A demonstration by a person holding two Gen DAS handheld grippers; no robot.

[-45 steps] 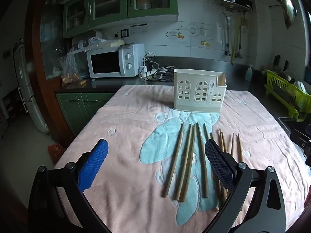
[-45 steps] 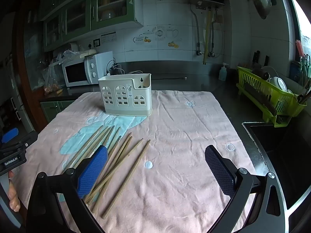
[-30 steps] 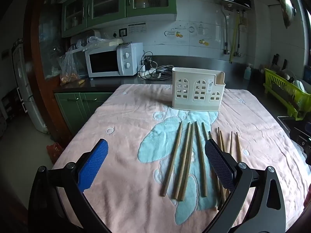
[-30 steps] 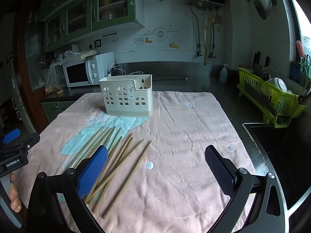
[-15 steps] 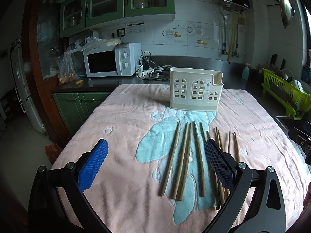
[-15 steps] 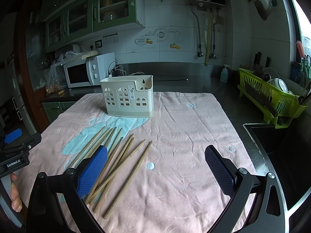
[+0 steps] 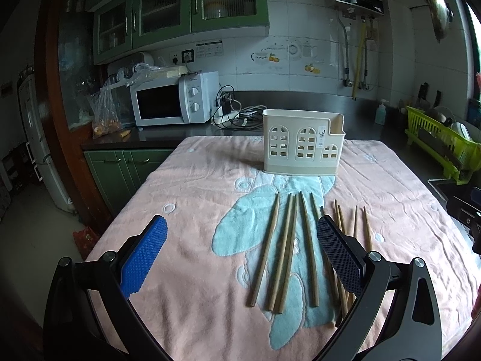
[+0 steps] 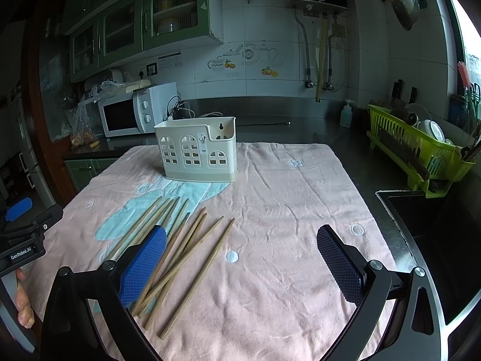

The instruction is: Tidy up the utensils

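Wooden chopsticks (image 7: 305, 246) lie loose on the pink towel (image 8: 285, 210), fanned out in front of the cream utensil holder (image 7: 302, 147) standing upright at the far end — nothing in it that can be seen. Left gripper (image 7: 240, 258) hovers spread wide, empty; right gripper (image 8: 240, 266) likewise spread, holding nothing. Best approach, I'd say: come down on one outer stick near its middle, pinch across its width — avoid dragging neighbours — then tilt it upright over the holder
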